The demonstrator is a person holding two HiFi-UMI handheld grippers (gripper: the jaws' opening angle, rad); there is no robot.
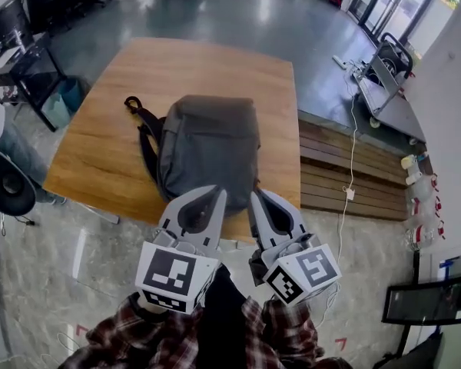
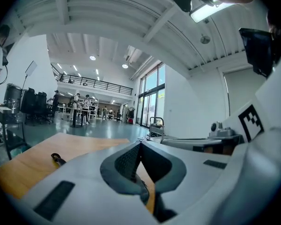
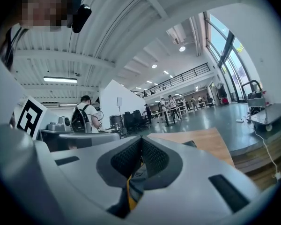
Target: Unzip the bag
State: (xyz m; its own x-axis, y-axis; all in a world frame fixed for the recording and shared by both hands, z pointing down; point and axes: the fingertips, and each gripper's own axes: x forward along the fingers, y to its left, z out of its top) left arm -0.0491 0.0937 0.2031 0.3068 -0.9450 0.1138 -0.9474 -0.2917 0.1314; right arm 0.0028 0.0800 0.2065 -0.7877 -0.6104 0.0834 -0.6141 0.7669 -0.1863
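Grey backpack (image 1: 209, 148) flat on wooden table (image 1: 215, 64), straps (image 1: 142, 125) left. Left gripper (image 1: 218, 193), right gripper (image 1: 256, 197) at its near edge, each with jaws pressed together (nothing between). Gripper views add people (image 2: 82, 108) far across hall.

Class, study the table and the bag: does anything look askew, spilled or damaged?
Nothing stands out. The bag lies flat and whole on the table, with its straps trailing to its left and nothing spilled. The left claw and right claw are shut by the table's near edge.
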